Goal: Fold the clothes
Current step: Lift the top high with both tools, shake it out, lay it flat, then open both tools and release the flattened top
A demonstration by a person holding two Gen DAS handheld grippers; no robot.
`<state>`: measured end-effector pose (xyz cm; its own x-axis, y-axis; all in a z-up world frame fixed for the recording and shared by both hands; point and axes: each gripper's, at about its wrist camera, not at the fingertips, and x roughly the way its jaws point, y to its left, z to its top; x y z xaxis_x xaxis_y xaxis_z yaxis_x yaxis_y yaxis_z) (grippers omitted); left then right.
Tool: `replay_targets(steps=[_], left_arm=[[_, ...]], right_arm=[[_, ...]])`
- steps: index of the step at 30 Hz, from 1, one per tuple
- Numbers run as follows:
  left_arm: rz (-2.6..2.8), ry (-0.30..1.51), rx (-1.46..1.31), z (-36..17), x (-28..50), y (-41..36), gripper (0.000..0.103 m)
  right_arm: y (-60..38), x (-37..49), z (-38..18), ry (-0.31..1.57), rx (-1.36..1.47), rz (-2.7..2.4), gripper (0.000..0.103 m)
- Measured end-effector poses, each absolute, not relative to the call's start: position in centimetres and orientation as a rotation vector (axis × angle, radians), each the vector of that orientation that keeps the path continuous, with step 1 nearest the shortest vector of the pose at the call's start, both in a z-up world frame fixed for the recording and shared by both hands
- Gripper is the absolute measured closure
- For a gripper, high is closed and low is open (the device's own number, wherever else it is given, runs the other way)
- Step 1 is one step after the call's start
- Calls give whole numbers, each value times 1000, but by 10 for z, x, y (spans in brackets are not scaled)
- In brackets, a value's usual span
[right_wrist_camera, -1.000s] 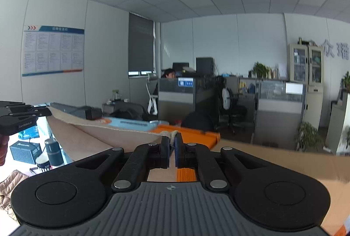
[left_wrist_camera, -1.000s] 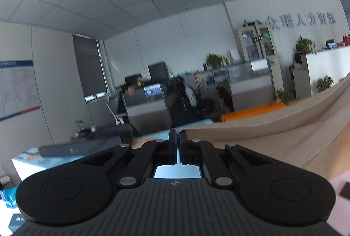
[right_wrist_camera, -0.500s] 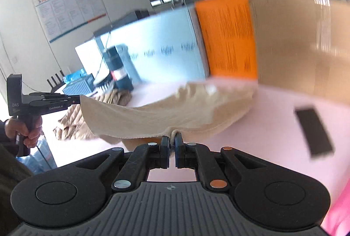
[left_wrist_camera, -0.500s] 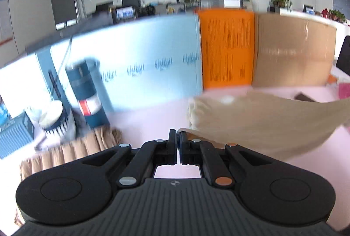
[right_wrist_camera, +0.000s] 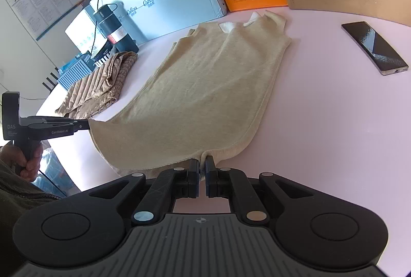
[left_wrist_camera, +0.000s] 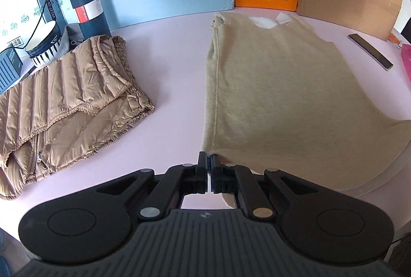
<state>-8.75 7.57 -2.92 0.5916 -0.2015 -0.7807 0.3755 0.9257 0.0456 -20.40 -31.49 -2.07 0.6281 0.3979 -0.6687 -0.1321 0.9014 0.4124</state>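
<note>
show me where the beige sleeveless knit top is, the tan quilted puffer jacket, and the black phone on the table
Beige sleeveless knit top (left_wrist_camera: 277,86), left wrist view, middle of its body.
Tan quilted puffer jacket (left_wrist_camera: 72,102), left wrist view, quilted panel.
Black phone (right_wrist_camera: 373,47), right wrist view, middle of its screen.

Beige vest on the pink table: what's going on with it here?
A person is laying the beige vest flat to fold it. The left tool and the right tool each pinch a corner of its near hem, neckline pointing away. A padded brown jacket lies to its left, a phone to its right.
</note>
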Motion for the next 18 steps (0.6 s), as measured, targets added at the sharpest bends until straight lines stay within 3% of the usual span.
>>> replay_targets(steps=[18], left_arm=[[-288, 988, 341, -47, -101, 81, 100]], right_arm=[[-312, -207, -40, 966, 280, 348, 98]])
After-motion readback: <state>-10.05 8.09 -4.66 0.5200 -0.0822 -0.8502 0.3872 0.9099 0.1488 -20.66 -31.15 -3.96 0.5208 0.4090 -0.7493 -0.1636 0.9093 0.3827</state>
